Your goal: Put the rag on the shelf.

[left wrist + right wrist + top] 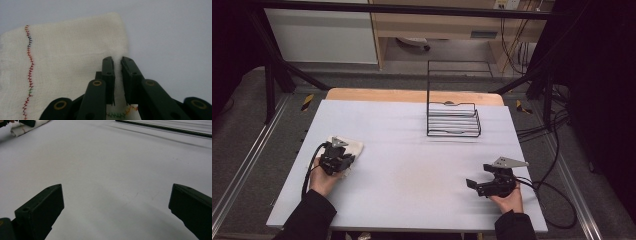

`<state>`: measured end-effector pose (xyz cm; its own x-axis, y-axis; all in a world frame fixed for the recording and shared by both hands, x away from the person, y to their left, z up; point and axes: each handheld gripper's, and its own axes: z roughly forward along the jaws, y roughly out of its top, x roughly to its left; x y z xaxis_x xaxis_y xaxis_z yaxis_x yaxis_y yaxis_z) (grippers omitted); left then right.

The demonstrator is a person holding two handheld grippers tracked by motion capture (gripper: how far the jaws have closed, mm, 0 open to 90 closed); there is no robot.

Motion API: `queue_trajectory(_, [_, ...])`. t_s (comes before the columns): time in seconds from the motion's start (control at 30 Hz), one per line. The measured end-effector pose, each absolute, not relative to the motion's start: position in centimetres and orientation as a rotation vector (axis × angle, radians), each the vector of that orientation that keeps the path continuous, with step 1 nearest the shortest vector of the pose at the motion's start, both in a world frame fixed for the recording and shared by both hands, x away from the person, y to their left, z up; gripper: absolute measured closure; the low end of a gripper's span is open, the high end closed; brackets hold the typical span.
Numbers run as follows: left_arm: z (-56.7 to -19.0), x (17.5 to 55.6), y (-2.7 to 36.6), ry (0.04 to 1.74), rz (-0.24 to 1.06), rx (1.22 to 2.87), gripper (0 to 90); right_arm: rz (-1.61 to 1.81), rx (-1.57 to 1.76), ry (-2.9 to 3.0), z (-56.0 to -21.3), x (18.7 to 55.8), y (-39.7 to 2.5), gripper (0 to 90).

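The left gripper [117, 60] has its jaws pressed together on the edge of the soft cream cloth with coloured stitching [65, 57]; the cloth lies flat on the pale grey table [412, 165], spreading away from those jaws; the right gripper [116, 202] hangs wide apart over bare table, well apart from the cloth; the black wire rack [453, 120] stands far beyond it.

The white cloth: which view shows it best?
The left gripper view: the white cloth shows its weave and coloured stitching, an edge pinched in the left gripper. The high view shows it small beside that hand; the right gripper view catches a far corner.
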<state>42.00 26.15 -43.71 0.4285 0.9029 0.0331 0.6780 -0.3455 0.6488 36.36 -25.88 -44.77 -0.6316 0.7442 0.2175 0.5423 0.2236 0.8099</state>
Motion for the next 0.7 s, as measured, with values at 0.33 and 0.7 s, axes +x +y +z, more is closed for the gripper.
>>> queue_trajectory(0.33, [-43.6,42.0,26.8,1.332,0.491,2.078,84.5,1.371,1.218,2.276,-44.8,36.4,-25.9,0.3])
queue_trajectory(0.7, [-42.7,41.6,27.2,1.317,0.466,2.029,84.6,1.37,1.22,2.281,-44.8,36.4,-25.9,0.3])
